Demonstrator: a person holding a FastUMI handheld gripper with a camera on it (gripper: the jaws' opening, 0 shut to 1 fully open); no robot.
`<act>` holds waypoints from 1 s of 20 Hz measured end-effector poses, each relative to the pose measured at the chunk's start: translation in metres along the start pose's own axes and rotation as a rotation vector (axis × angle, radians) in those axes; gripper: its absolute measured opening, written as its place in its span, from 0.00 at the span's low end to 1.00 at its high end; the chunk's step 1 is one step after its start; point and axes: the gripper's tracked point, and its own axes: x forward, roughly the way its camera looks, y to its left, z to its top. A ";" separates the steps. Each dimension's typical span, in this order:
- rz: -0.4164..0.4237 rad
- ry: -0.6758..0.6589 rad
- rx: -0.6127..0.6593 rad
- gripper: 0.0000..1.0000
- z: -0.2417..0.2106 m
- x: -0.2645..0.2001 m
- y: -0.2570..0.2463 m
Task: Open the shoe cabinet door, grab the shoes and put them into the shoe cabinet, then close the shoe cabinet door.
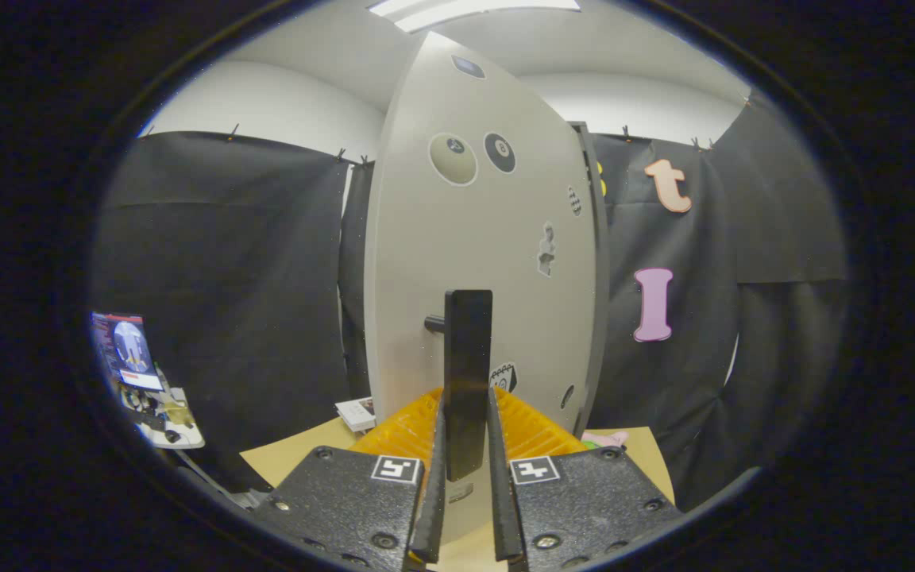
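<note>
Gripper view: fisheye camera mounted on the gripper (467, 445), looking forward along its two fingers (431, 508), which rise from the bottom of the view and are closed on the dark upright door handle (468, 373); camera sits very close to the pale shoe cabinet door (481, 238), facing it almost square and tilted slightly upward, so the door towers toward the ceiling light (465, 9); black cloth wall (219, 262) lies beyond on both sides; a tan table surface (299, 453) lies low, behind the fingers.
</note>
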 end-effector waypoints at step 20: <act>-0.212 -0.018 0.078 0.04 0.002 -0.040 -0.113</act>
